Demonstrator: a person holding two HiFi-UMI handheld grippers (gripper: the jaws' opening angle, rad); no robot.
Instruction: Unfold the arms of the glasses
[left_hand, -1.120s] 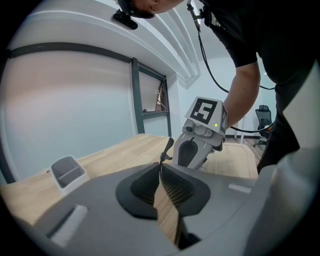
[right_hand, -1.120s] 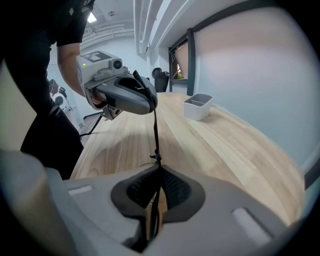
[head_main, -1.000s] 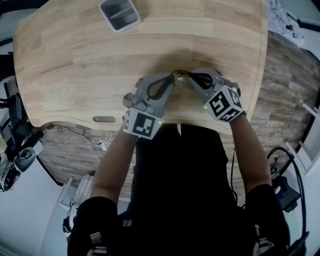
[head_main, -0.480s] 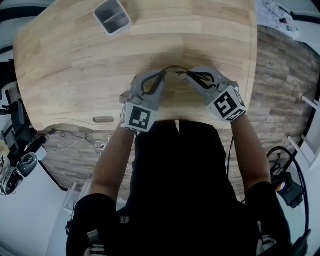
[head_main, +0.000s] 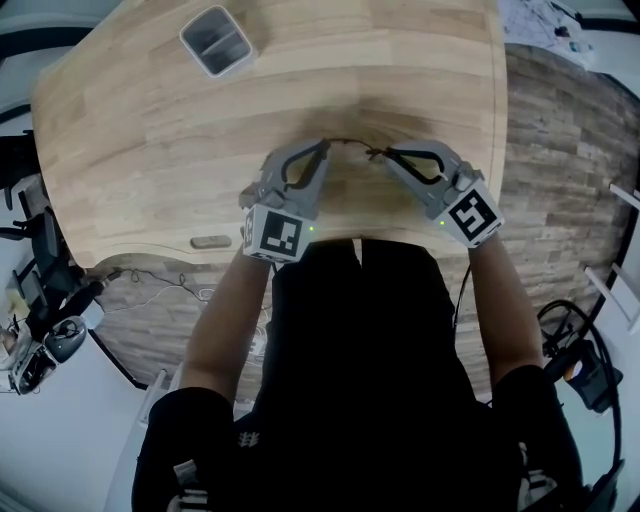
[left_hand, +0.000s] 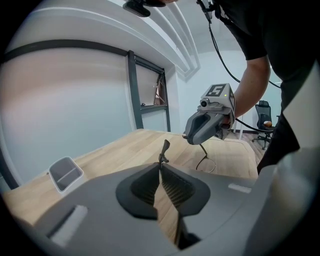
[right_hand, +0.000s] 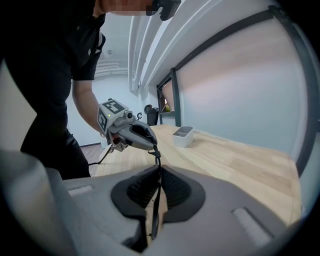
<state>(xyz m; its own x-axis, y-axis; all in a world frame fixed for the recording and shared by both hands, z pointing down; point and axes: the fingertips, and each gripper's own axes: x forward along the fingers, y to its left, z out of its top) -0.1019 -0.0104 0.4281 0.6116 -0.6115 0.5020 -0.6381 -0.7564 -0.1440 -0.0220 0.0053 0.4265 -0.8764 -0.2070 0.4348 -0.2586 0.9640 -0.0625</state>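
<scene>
A pair of thin dark-framed glasses (head_main: 352, 144) hangs in the air between my two grippers, above the near part of the wooden table (head_main: 150, 150). My left gripper (head_main: 324, 146) is shut on the end of one arm, whose curved tip (left_hand: 164, 148) sticks up past the jaws. My right gripper (head_main: 386, 153) is shut on the other side of the glasses. A thin dark bar (right_hand: 157, 190) runs through its jaws towards the left gripper (right_hand: 129, 131). In the left gripper view a lens rim (left_hand: 206, 163) dangles below the right gripper (left_hand: 209, 123).
A small grey-white tray (head_main: 215, 40) stands at the table's far left, also seen as the tray (left_hand: 65, 172) and the tray (right_hand: 183, 135) from the grippers. The table's curved near edge is at the person's body. Wood floor (head_main: 560, 130) lies to the right.
My right gripper has risen and drawn away to the right, widening the gap between the grippers. The glasses now stretch out between them. The left gripper has held still.
</scene>
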